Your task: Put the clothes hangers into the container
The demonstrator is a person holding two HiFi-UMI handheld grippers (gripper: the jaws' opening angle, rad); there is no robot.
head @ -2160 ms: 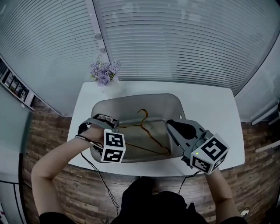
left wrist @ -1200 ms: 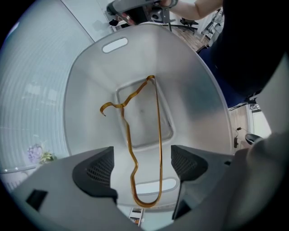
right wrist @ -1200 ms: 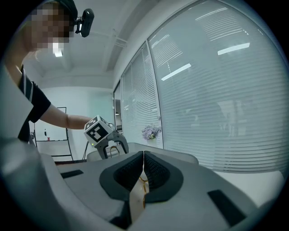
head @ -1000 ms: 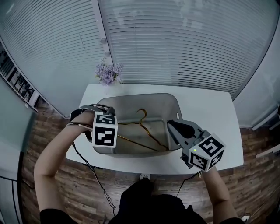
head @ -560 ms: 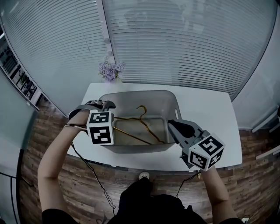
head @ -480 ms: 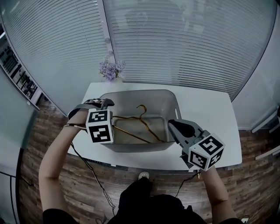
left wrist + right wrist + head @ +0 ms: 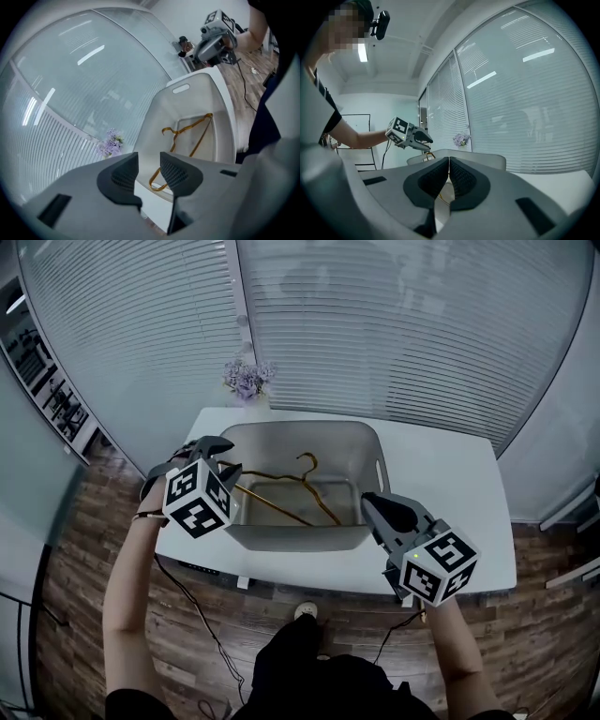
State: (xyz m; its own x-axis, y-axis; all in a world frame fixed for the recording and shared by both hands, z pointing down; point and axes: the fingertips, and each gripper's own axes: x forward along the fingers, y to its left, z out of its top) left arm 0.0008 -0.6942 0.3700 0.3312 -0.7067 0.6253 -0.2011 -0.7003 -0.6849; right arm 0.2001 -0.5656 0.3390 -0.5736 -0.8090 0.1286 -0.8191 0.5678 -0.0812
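Gold wire clothes hangers lie on the floor of the grey container, also visible in the left gripper view as hangers inside the container. My left gripper hovers over the container's left rim. Its jaws have just been closing; a narrow gap remains and nothing is between them. My right gripper is held at the container's front right corner, shut and empty. Each gripper shows in the other's view: the right gripper and the left gripper.
The container stands on a white table in front of a window with blinds. A small bunch of purple flowers sits at the table's far left corner. Wooden floor surrounds the table, and cables hang from both grippers.
My left gripper has lifted up from the container's left side, rolled, and its jaws have narrowed. The hangers stay lying in the container. The right gripper has shifted only slightly.
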